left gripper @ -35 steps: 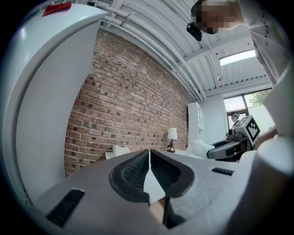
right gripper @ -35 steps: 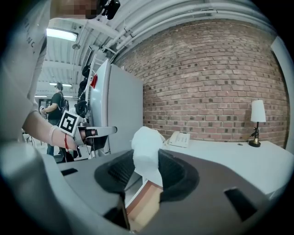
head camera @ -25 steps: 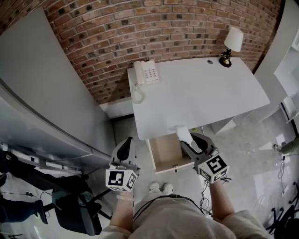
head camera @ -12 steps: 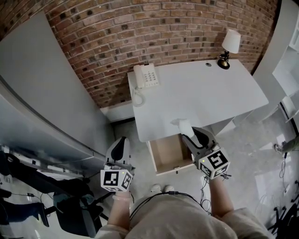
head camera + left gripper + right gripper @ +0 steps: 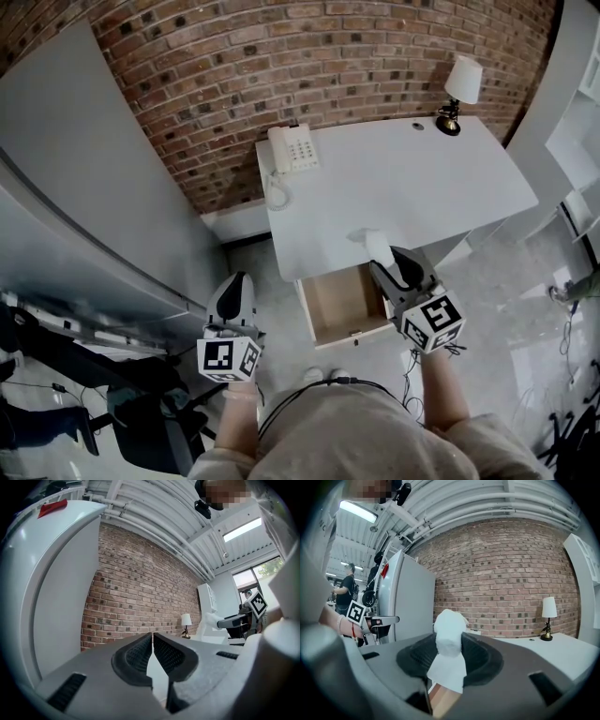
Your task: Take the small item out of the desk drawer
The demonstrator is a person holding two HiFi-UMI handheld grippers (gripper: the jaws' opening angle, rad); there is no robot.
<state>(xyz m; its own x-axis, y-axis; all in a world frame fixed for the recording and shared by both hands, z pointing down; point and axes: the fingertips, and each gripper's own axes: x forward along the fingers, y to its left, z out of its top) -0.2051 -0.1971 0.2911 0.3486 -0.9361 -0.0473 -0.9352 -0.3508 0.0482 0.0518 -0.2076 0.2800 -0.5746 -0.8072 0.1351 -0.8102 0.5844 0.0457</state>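
**Head view.** A white desk [image 5: 412, 187] sits mid-frame against a brick wall [image 5: 281, 56]. A telephone [image 5: 293, 147] is at the desk's upper left corner and a lamp [image 5: 461, 89] at its upper right corner. The drawer [image 5: 339, 305] is pulled out below the desk's near edge at centre frame, and its wooden bottom shows. The right gripper [image 5: 382, 261] is just right of centre, over the drawer's right side, with its tips pointing up-frame. The small white item [image 5: 375, 246] sticks out of those tips, over the desk's near edge and clear of the drawer. The left gripper [image 5: 234, 284] is lower left of centre, beside the drawer and apart from it, over the grey floor. The person's shoes [image 5: 323, 376] are at bottom centre.

**Left gripper view.** The left gripper [image 5: 153, 637] has its jaws drawn together, with only a thin slit between the ribbed pads and nothing in it. The brick wall [image 5: 140, 592] fills the middle of the frame, and a white cabinet [image 5: 51, 573] takes up the left. The lamp [image 5: 186, 619] is small, right of centre. The right gripper's marker cube [image 5: 258, 604] shows at the far right.

**Right gripper view.** The right gripper [image 5: 450, 644] has its jaws pressed on the small white item [image 5: 450, 630], at centre frame. The item is a soft white wad with a flat tail hanging below the pads. It may be tissue or cloth; I cannot tell which. The lamp [image 5: 548, 609] and the desk top [image 5: 555, 644] are at the right, with the brick wall [image 5: 501, 569] behind them. The left gripper's marker cube [image 5: 356, 612] is at the left edge.
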